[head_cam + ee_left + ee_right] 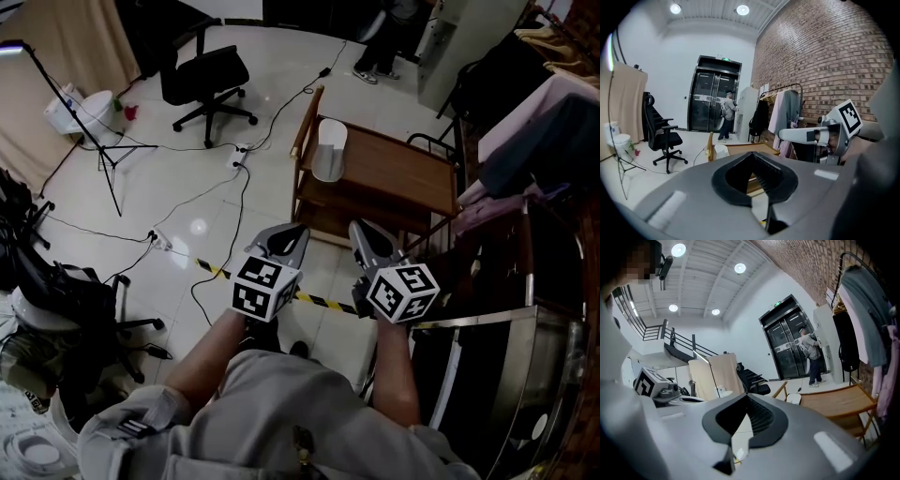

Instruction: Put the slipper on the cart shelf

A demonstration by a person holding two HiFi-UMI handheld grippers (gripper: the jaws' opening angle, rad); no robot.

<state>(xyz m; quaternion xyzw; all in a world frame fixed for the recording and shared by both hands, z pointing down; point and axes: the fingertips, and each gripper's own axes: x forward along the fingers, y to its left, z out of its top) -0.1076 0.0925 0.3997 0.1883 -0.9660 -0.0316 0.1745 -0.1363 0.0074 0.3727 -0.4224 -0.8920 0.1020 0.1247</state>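
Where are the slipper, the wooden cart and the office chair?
slipper (pixel 329 150), head view, middle of its white body.
wooden cart (pixel 403 173), head view, bare top shelf.
office chair (pixel 202 73), head view, its seat.

Dead ahead at twelve, the wooden cart top lies open to the right of the white slipper. A clothes rack crowds you at two. Cables cross the floor at ten, with the office chair beyond at eleven.
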